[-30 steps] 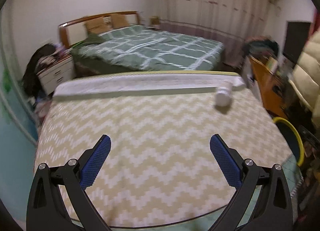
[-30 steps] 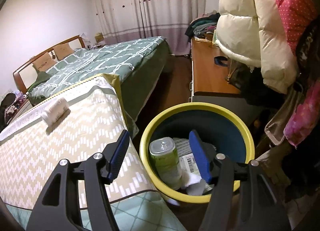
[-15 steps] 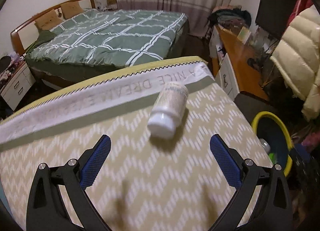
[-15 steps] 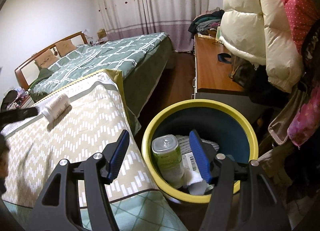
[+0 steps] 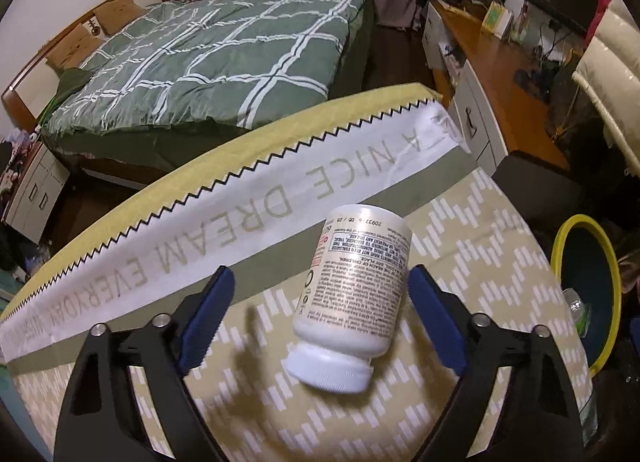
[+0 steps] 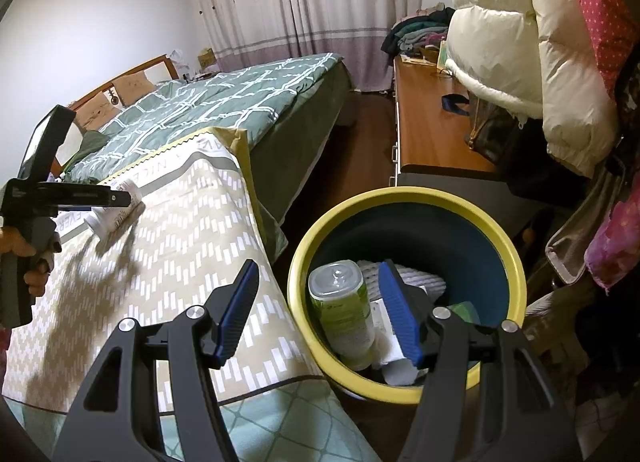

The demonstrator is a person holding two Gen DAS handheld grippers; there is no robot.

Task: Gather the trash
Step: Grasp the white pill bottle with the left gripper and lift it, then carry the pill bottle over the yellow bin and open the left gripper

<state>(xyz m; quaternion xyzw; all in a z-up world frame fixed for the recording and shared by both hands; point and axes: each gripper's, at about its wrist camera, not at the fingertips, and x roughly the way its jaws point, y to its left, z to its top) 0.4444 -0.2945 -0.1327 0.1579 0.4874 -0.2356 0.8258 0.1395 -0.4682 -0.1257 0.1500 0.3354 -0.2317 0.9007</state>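
Note:
A white pill bottle [image 5: 352,294] lies on its side on the beige zigzag blanket [image 5: 492,262], cap toward me. My left gripper [image 5: 320,302] is open with the bottle between its blue pads, nearer the right pad. The bottle [image 6: 120,214] and left gripper [image 6: 92,198] also show in the right wrist view. My right gripper [image 6: 320,310] is open and empty, hovering over the rim of the yellow trash bin [image 6: 404,198], which holds a green can [image 6: 344,310] and papers. The bin [image 5: 560,238] also shows at right in the left wrist view.
A bed with a green checked quilt [image 5: 224,50] stands behind the blanket. A wooden desk [image 6: 428,130] runs along the right wall, with puffy coats [image 6: 520,34] hanging above the bin. A white nightstand [image 5: 32,194] stands at far left.
My left gripper has moved forward and right across the blanket until the bottle lies between its open pads. The right gripper has stayed over the bin.

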